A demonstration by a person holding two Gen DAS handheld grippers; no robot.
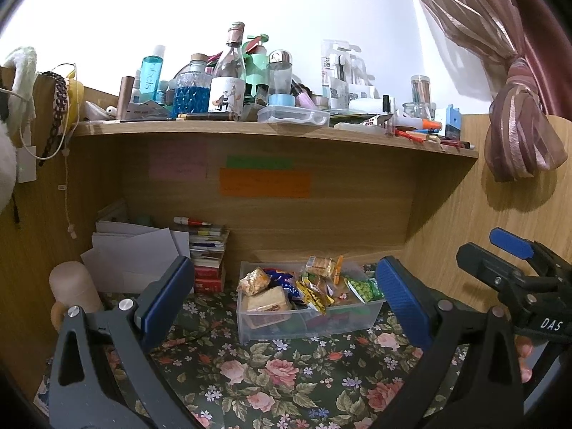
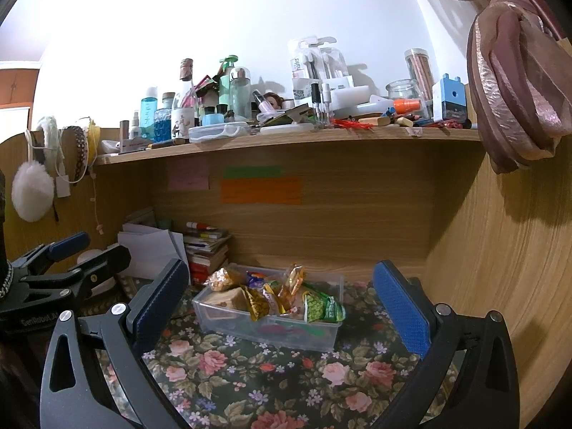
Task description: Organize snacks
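A clear plastic bin (image 1: pixel 307 316) full of wrapped snacks (image 1: pixel 314 284) sits on the desk (image 1: pixel 286 375), which is covered in a dark floral cloth. In the left wrist view the bin lies at the centre of the frame, beyond and between the two blue-padded fingers of my left hand-held gripper (image 1: pixel 286 296). The fingers stand wide apart and released, holding nothing and touching nothing. In the right wrist view the same bin (image 2: pixel 268 325) sits just left of centre, again ahead of and between the fingers of my right hand-held gripper (image 2: pixel 282 300), which are also spread wide and empty. A green packet (image 2: pixel 321 307) leans at the bin's right end; yellow and orange packets fill the middle. Each hand-held gripper appears at the edge of the other's view. Behind the bin stands a wooden back panel with coloured sticky notes (image 1: pixel 264 182), and in the upper half of the frame a shelf (image 1: pixel 271 132) is crowded with bottles and jars.
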